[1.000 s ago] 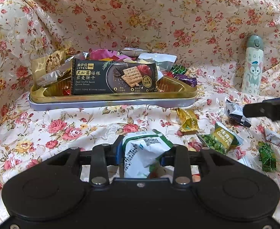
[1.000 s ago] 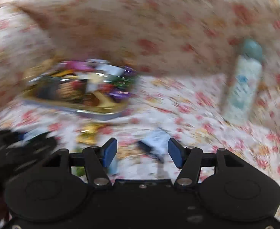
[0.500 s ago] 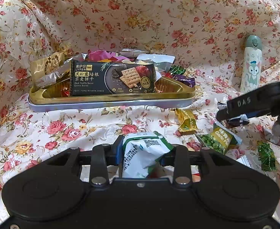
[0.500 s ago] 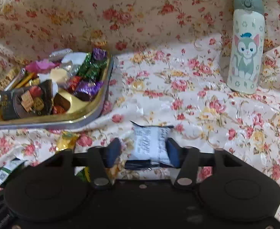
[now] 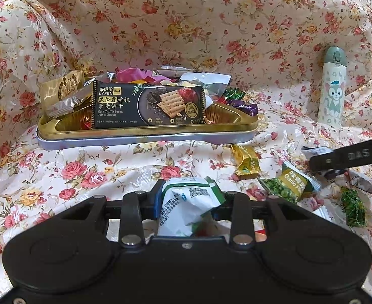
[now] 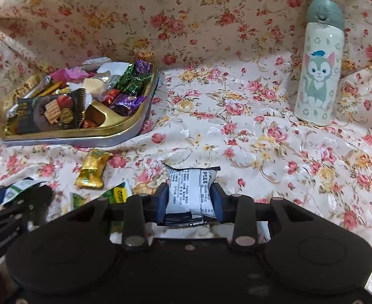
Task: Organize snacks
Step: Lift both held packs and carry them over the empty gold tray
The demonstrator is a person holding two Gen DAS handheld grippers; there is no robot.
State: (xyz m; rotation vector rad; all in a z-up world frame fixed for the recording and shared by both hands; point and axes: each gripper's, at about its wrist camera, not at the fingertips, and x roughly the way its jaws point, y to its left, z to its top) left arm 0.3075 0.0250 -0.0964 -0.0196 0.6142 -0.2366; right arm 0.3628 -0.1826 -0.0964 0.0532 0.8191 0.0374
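Floral cloth (image 6: pixel 236 131): covers the whole surface and rises as a draped backdrop at the rear. Gold tray (image 5: pixel 148 131): toward the cloth's rear left, heaped with wrapped snacks; a black cracker pack (image 5: pixel 148 106) stands on edge along its near rim. Cat-print bottle (image 6: pixel 317 76): upright near the rear right of the cloth, well apart from the tray. Left gripper (image 5: pixel 187 204): near edge of the cloth, its jaws clamped on a crumpled white-and-green packet (image 5: pixel 186 207). Right gripper (image 6: pixel 189 200): jaws closing, blue pads pressed against both sides of a white-and-black sachet (image 6: pixel 189 192) lying in front of the tray. Garlic pea packet (image 5: pixel 292 182): loose on the cloth just right of the left gripper. Gold-wrapped candy (image 6: pixel 92 169): loose on the cloth just in front of the tray's near rim. Green-wrapped candy (image 5: pixel 353 210): loose toward the cloth's right edge.
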